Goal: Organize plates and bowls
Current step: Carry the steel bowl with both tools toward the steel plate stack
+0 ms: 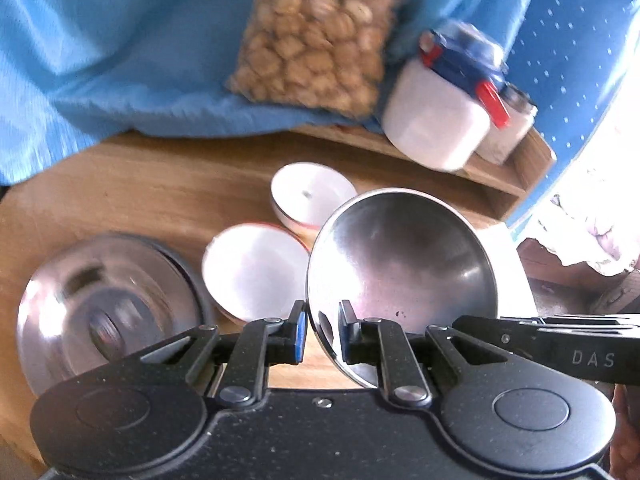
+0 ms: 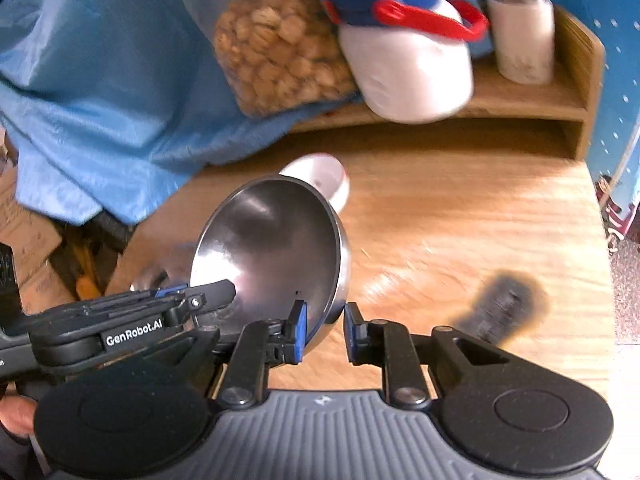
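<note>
Steel bowl [image 1: 400,264] held tilted above the tabletop [image 2: 460,216] middle, left gripper [image 1: 323,334] and right gripper [image 2: 325,330] each clamping opposite rims; keep both grips level while carrying toward the steel plate [image 1: 108,304].

two steel bowls [image 1: 400,264], two white bowls [image 1: 254,270]

L gripper [image 1: 323,330] & R gripper [image 2: 325,330] side by side, jaws clamped, angled down

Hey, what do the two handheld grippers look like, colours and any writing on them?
Both are matte black with blue pads on the fingers. The left gripper has a plain speckled body and reads GenRobot.AI. The right gripper has a ribbed grey body and reads DAS.
</note>
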The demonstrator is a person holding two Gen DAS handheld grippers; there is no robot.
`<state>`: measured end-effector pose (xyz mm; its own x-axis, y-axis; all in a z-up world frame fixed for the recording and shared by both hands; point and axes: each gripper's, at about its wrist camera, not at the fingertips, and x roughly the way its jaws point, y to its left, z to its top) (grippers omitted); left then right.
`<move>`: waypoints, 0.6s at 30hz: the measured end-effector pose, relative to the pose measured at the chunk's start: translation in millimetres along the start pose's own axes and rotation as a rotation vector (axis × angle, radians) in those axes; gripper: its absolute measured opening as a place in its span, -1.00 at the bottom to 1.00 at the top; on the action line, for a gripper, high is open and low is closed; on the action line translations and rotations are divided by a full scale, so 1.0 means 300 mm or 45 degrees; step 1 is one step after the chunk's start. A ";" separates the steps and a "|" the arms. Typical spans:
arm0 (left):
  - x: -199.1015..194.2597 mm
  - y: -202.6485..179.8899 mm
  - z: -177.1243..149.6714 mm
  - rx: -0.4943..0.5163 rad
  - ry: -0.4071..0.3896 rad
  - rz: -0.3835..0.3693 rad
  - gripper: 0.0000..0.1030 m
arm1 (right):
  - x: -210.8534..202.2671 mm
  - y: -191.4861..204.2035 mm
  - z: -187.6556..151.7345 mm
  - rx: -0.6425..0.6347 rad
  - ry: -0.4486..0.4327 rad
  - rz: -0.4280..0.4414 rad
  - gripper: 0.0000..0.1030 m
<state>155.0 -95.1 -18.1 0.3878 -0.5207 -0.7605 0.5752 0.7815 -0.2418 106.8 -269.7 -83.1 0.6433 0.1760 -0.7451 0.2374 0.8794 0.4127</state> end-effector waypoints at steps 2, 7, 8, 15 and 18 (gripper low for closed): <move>-0.003 -0.050 -0.033 -0.018 0.006 0.010 -0.68 | -0.018 -0.048 -0.027 -0.019 0.033 0.008 -0.58; -0.003 -0.142 -0.107 -0.047 0.063 0.051 -0.68 | -0.050 -0.132 -0.078 -0.048 0.112 0.039 -0.57; -0.001 -0.151 -0.120 -0.050 0.081 0.064 -0.68 | -0.054 -0.143 -0.086 -0.056 0.123 0.047 -0.58; 0.012 -0.170 -0.173 -0.121 0.143 0.132 -0.68 | -0.042 -0.163 -0.094 -0.155 0.199 0.085 -0.57; 0.014 -0.171 -0.171 -0.149 0.158 0.167 -0.68 | -0.038 -0.156 -0.089 -0.188 0.211 0.103 -0.56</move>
<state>90.2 -119.9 -39.8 0.3580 -0.3711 -0.8568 0.4351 0.8782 -0.1986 68.8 -301.0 -108.0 0.5245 0.3083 -0.7936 0.0727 0.9125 0.4025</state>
